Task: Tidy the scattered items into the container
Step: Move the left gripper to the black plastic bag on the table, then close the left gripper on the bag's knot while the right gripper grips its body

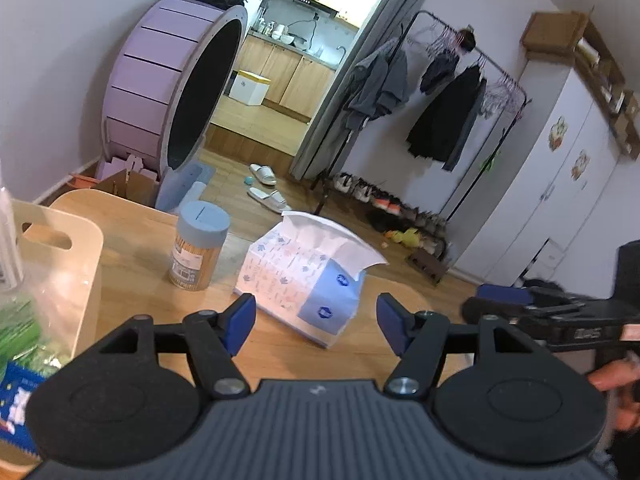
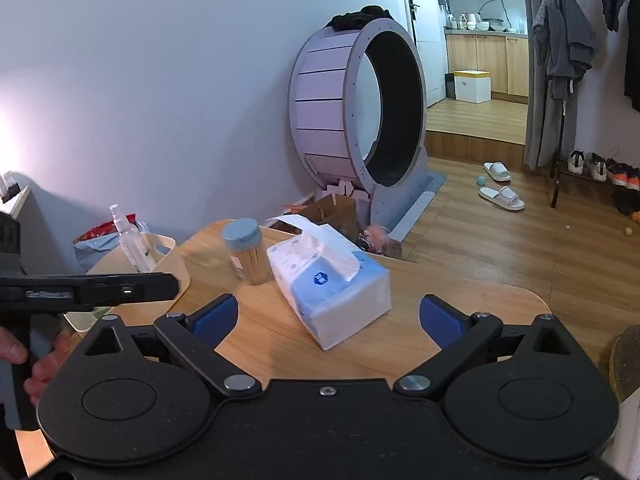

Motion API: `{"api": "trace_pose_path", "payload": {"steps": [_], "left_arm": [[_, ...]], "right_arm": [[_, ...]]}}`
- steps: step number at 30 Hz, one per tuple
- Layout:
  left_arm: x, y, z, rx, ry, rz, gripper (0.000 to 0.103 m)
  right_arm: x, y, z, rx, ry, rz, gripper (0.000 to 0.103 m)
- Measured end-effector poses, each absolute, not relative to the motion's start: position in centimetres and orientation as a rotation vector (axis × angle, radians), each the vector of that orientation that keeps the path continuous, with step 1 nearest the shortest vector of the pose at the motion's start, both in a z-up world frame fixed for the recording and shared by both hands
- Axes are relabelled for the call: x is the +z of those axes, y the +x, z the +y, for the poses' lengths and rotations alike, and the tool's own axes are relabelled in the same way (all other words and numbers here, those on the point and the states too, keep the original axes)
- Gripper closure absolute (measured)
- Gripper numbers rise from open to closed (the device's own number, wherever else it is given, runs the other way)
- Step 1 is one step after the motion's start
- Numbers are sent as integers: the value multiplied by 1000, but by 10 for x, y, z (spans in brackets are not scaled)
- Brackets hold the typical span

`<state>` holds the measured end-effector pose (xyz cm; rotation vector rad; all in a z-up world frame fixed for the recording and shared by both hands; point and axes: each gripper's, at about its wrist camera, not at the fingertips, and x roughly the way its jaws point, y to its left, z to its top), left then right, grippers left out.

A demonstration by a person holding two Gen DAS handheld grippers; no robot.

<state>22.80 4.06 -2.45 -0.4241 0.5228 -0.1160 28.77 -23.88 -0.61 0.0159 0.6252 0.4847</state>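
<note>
Nearest in, the left gripper (image 1: 316, 322) has its jaws spread with nothing between them, hanging over bare wood. Over on the other side the right gripper (image 2: 326, 316) has its jaws flung wide, empty too, with open worktop (image 2: 260, 332) beneath. Plenty of free wood in front of both, and the rounded worktop edge curves away on the right, floor beyond it.

Just ahead sits the tissue pack (image 1: 304, 276), soft white and pale blue wrapping, a sheet poking up from the top slit, lying flat and angled, not yet touched by either tool. Beside it to the left, standing upright and apart from it, the toothpick jar (image 1: 199, 246), blue lid, pale sticks inside.

At the left edge, the container (image 1: 82, 264), a cream bin with a cut-out handle. It is cropped by the frame; inside there's a clear bag with something green and a blue packet, hard to read. From the right wrist view a clear spray bottle (image 2: 130, 240) stands up out of it.

Further back, a lilac cat wheel (image 2: 356, 108) against the wall, slippers (image 2: 500, 196) on the floor, a clothes rack (image 1: 452, 92).
</note>
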Motion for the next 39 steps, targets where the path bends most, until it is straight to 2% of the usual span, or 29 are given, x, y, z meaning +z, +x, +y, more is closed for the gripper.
{"api": "trace_pose_path", "payload": {"steps": [8,17,24,39], "left_arm": [[-35,222,17,-204,-331,556,37],[-45,186,-39,-406,-61,617,37],[-59,178,-65,-496,65,668,37],[-88,188,-103,-570,275,743,38]], "right_arm": [[-8,265,-252,469,53,630,5],[-12,204,-264,451,25,659,5],[-21,179,-272,451,-123,723,5],[-67,185,-269,526,-430,798,5]]}}
